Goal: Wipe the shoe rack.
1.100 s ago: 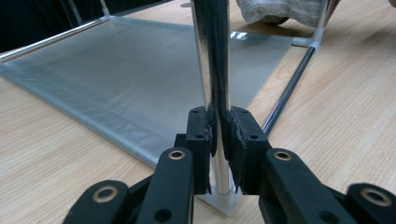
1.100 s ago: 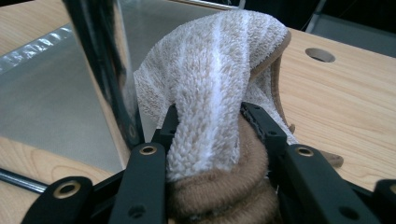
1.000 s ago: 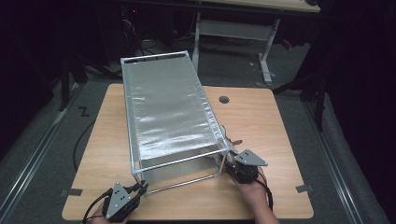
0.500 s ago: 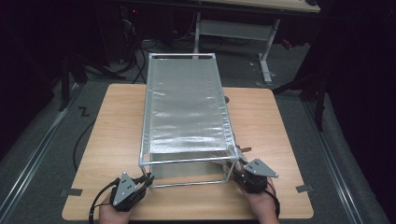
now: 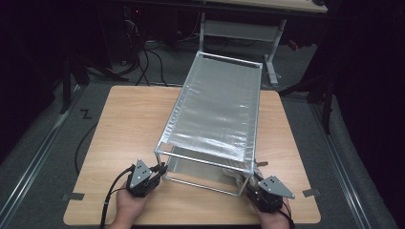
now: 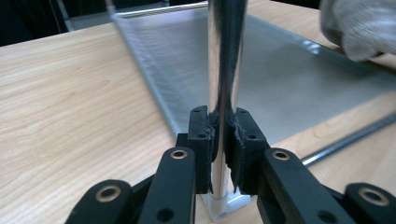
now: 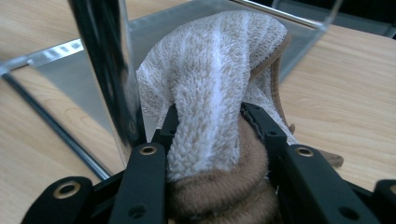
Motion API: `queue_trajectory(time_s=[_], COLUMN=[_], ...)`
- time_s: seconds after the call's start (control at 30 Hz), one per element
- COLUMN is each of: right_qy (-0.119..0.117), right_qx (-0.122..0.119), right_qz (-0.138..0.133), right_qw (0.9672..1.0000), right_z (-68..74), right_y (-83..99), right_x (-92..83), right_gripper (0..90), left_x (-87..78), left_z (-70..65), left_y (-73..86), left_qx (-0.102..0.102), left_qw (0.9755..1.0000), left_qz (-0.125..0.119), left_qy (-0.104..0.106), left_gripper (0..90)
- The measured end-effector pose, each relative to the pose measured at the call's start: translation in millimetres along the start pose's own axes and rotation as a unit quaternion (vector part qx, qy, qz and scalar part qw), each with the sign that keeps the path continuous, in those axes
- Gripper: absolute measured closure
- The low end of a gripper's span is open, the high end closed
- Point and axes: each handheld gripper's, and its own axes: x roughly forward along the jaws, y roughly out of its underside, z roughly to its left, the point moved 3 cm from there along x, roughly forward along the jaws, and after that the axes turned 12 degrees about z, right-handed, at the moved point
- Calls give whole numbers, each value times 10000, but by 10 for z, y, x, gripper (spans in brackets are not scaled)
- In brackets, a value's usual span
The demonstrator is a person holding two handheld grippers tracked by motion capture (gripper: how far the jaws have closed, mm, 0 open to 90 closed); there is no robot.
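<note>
Left tongs [image 6: 223,140] clamp the stiff, slick rack post [image 6: 226,70]; right tongs [image 7: 210,126] squeeze a soft towel [image 7: 215,74] just beside it

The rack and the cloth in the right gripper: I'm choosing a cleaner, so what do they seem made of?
The rack looks like metal: its post is mirror-bright like chrome, and its shelves have a dull silver, finely textured sheen, perhaps mesh or perforated sheet. The cloth looks like terry fabric: looped white pile with a brown edge, probably cotton, though the fibre can't be told.

rack post [image 6: 227,56] top cut off
</note>
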Motion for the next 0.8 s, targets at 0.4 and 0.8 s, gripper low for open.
queue_trajectory(time_s=[0.4,0.8], right_qy=[-267,-221], right_qx=[-416,-304], right_qz=[-2,-66], right_qw=[9988,9993], right_z=[395,339], right_y=[-3,19], right_x=[-43,-91], right_gripper=[636,631], left_x=[160,264], left_z=[344,885], left_y=[-101,-134], left_qx=[-128,-504], left_qw=[9990,9934], left_qz=[27,1], left_qy=[-418,-1034], left_gripper=[794,784])
